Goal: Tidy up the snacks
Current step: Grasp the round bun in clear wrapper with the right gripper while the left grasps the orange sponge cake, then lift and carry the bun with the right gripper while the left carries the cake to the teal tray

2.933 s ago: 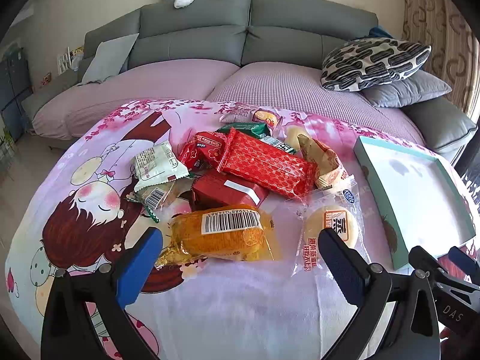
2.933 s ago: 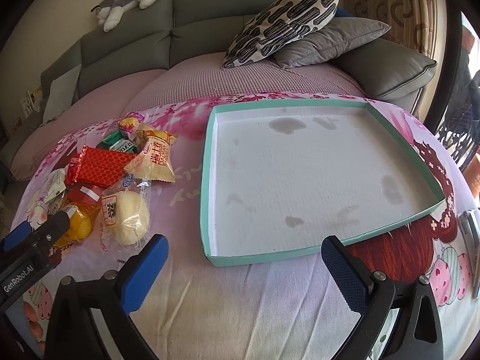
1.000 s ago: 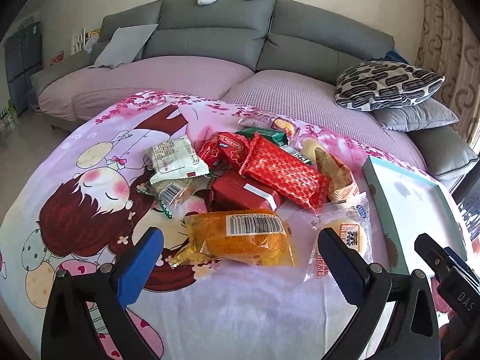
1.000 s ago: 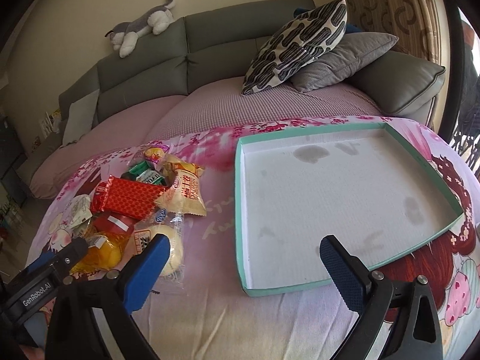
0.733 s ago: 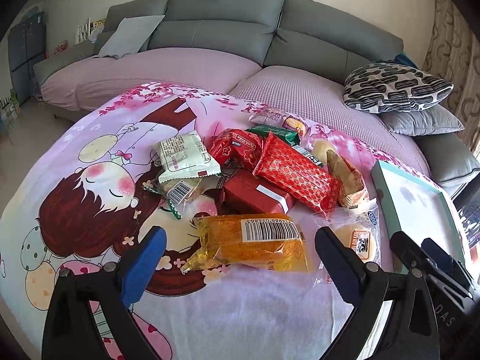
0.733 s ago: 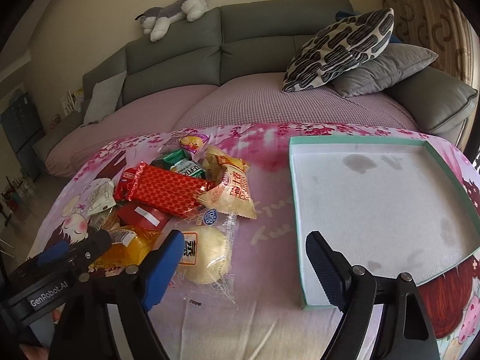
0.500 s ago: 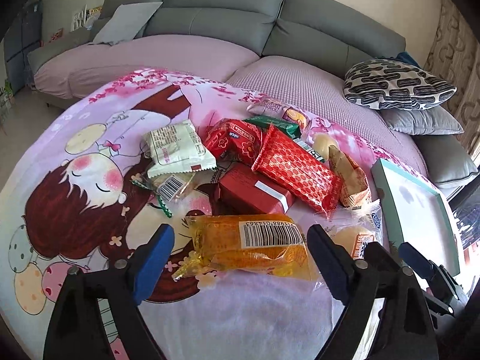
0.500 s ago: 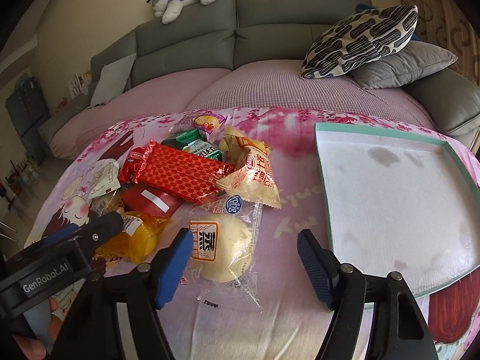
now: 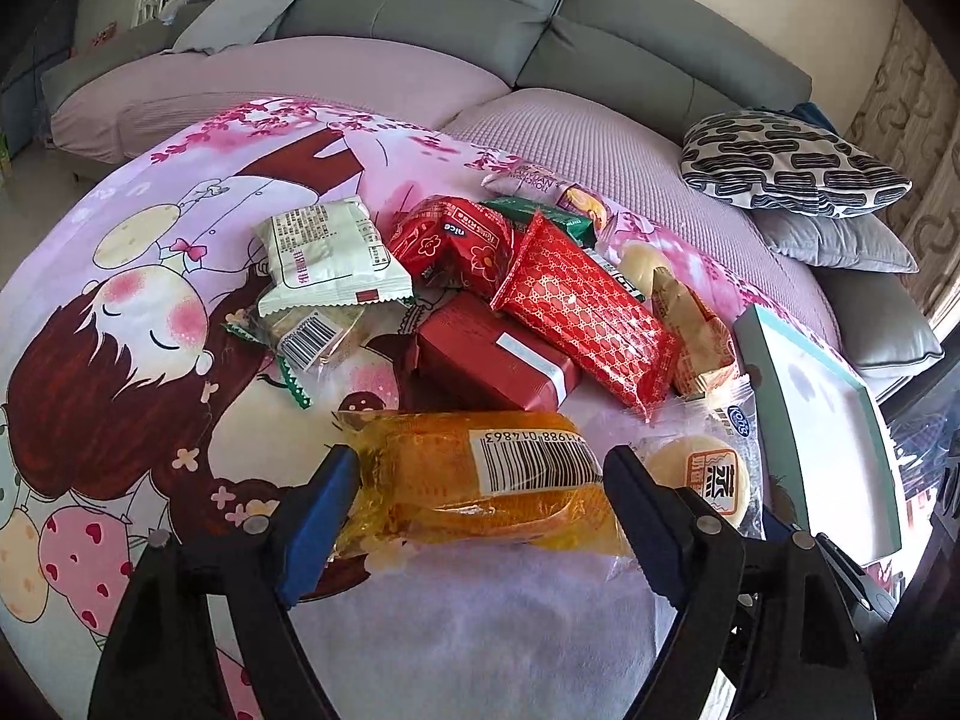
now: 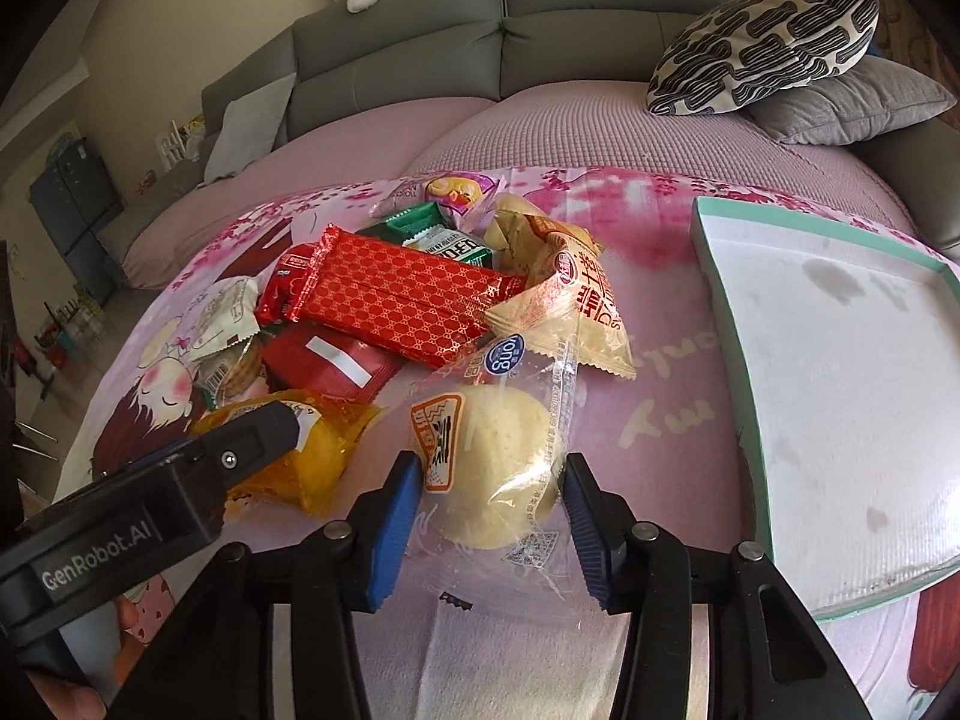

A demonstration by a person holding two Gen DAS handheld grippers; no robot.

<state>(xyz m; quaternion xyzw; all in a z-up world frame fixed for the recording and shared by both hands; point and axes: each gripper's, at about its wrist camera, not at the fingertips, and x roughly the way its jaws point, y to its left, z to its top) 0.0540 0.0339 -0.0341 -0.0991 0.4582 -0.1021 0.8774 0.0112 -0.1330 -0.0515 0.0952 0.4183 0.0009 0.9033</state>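
Right now the right gripper (image 10: 487, 510) has its blue pads either side of the clear-wrapped pale bun (image 10: 510, 468), jaws closing; pads sit at the wrapper's edges, can't tell if they press yet. The left gripper (image 9: 474, 498) straddles the orange-wrapped cake (image 9: 480, 480), barcode face up, w/ its jaws closing too; left pad meets the wrapper end, right pad just beside the other end, a firm grip not clear.

Just beyond the left gripper: dark red pack w/ white strip (image 9: 498, 360), touching the cake's far edge. Left of that, a clear pack w/ barcode (image 9: 309, 339) and, partly over it, a white-green sachet (image 9: 330, 252). Farther on, a long red patterned pack (image 9: 582, 318) lies tilted over the dark red one; a red flower-print pouch (image 9: 456, 246) sits beside its far end.

Beyond the right gripper, a cream triangular bag w/ red print (image 10: 576, 312) touches the bun wrapper's far end. Behind it 1 green pack (image 10: 444, 240), partly under the red patterned one, then a pink-yellow sweet pack (image 10: 456, 189) farthest off.

Right of the right gripper, well apart from the bun: 1 teal-rimmed tray (image 10: 720, 312), white inside, stained.

Count: 10 snacks seen, 1 tray, 2 grippers. All on a pink cartoon cloth (image 9: 150, 312); grey sofa (image 9: 420, 6) behind, w/ 1 patterned cushion (image 10: 768, 42) on a grey cushion.
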